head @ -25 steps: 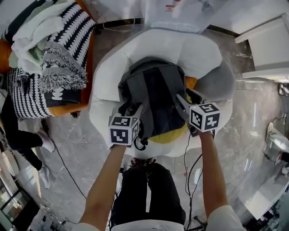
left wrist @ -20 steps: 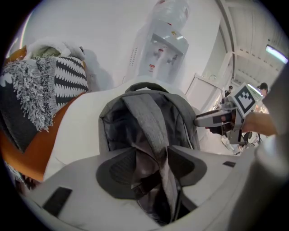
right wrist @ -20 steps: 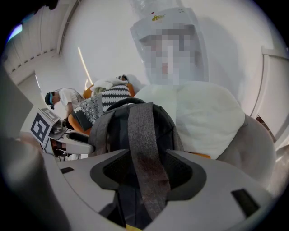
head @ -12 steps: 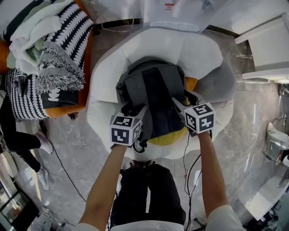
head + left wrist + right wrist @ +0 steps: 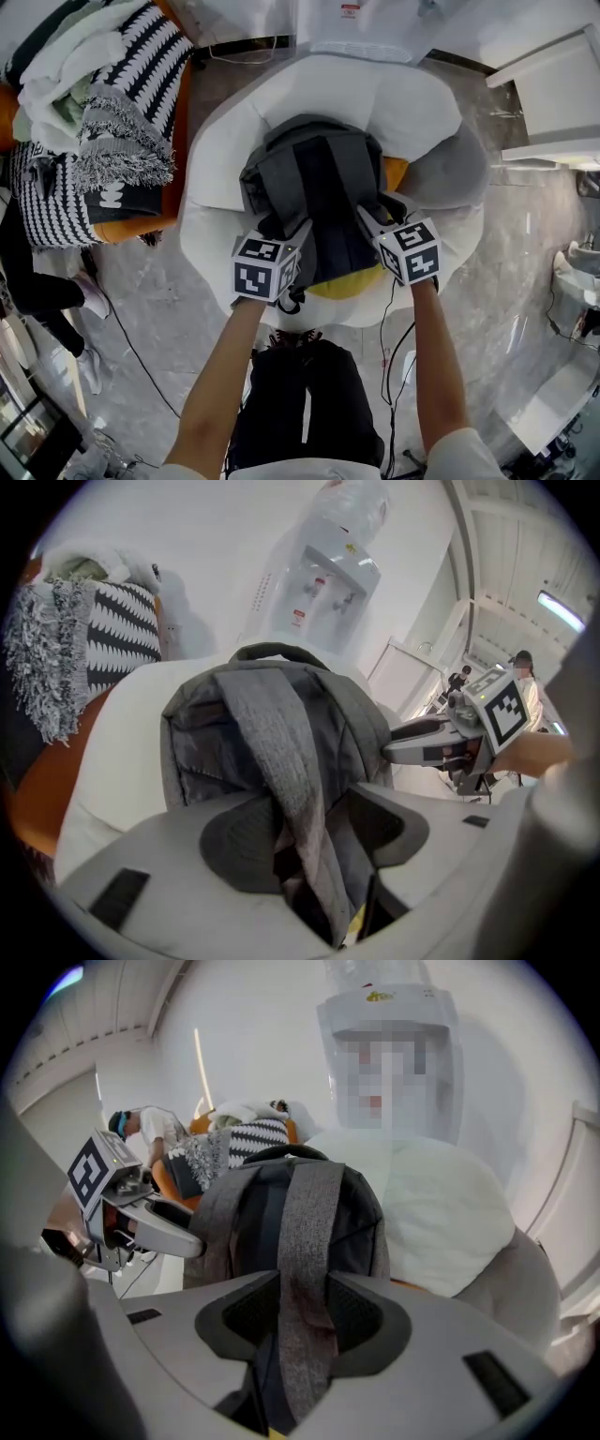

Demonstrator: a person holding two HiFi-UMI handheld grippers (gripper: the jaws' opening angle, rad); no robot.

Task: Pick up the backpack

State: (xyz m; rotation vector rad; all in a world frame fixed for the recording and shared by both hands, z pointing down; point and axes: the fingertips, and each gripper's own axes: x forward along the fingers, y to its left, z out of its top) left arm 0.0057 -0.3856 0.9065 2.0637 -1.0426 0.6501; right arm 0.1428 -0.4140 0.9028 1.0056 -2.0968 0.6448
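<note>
Setting: a white round armchair (image 5: 217, 150) seen from steeply above, on a marbled floor.
Backpack: a grey backpack (image 5: 319, 192) lies in the middle of the armchair seat, straps facing up and top handle toward the chair back. Its lower end rests on a yellow cushion (image 5: 354, 281) at the seat's front edge.
Left gripper: the left gripper (image 5: 289, 231) has its jaws apart around one grey shoulder strap (image 5: 281, 752). The strap lies against one pad, with a gap at the other.
Right gripper: the right gripper (image 5: 375, 212) has just been closing, and both pads now pinch the other shoulder strap (image 5: 305, 1241).
Beside the armchair: folded black-and-white blankets (image 5: 122, 122) piled on an orange seat.
</note>
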